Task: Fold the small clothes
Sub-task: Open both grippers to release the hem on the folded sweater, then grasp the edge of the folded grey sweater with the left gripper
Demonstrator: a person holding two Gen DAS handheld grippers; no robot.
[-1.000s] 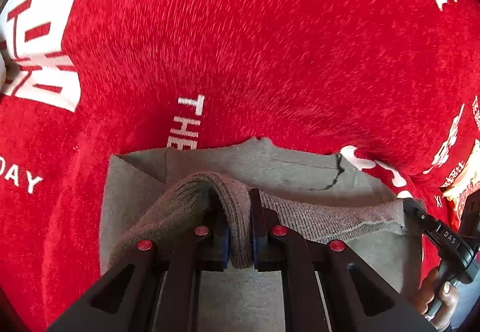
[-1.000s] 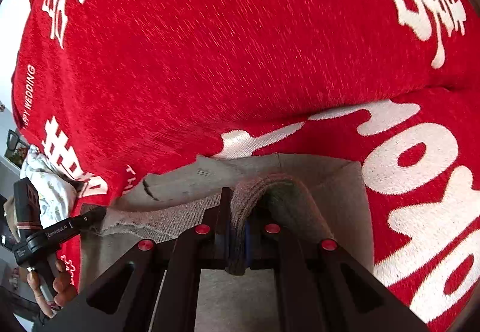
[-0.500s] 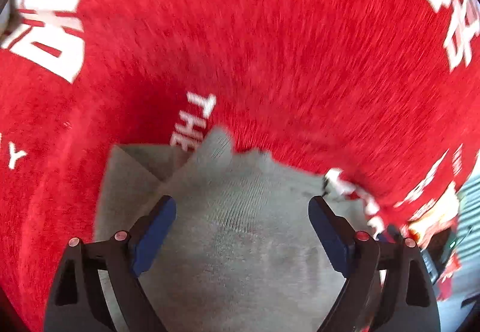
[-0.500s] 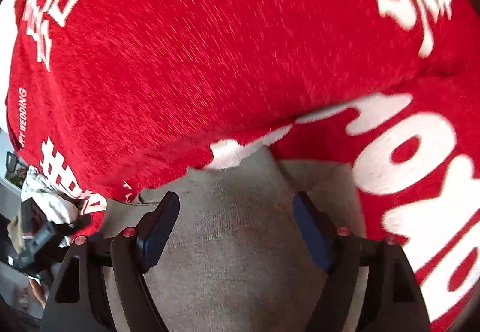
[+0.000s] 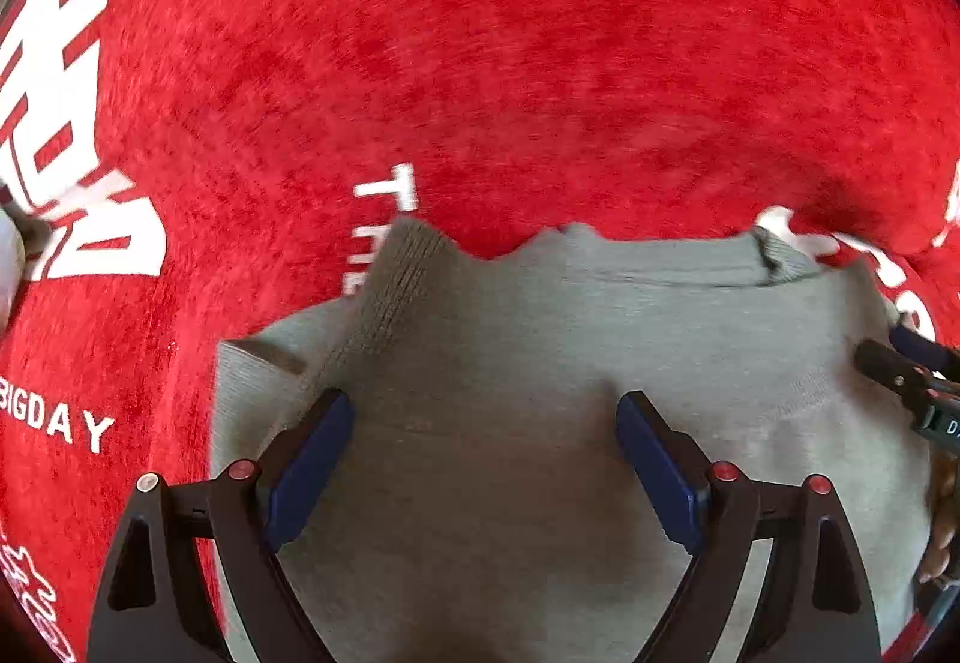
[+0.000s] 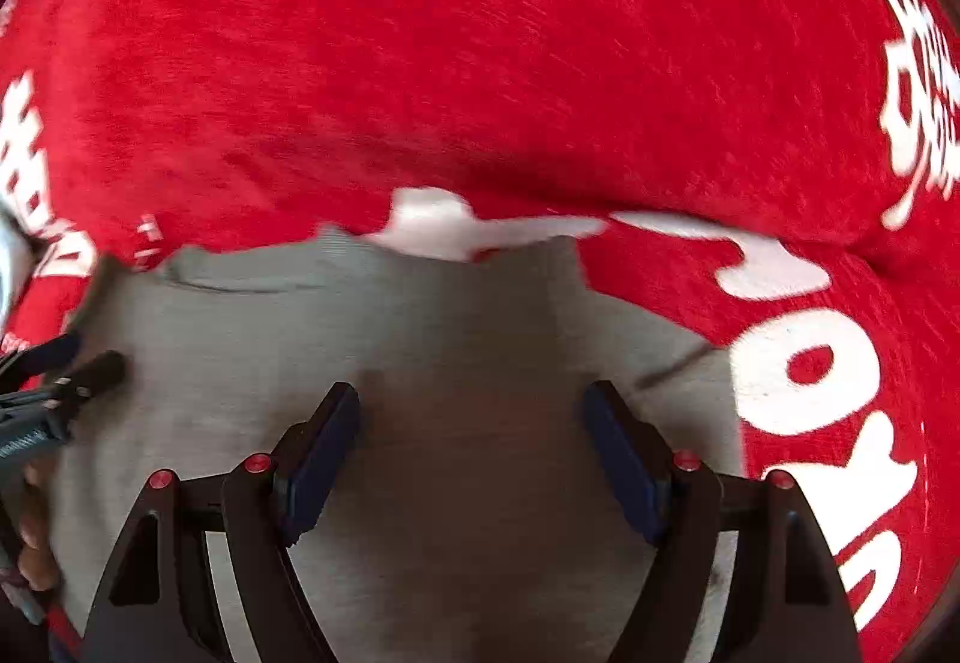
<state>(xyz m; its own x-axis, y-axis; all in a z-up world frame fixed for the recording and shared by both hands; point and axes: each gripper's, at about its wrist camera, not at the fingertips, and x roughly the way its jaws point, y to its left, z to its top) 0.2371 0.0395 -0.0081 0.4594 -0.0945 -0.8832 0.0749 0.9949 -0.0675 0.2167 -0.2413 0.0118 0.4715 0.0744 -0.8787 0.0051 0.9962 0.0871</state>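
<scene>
Both released: left hand-held gripper and right hand-held gripper spread above the grey garment; fold edge laid flat on the red cloth.

Left gripper: black angular finger arms, dark blue pads, red round screws lower frame, one silver far left. Right gripper: same black arms, blue pads, red screws only.
</scene>
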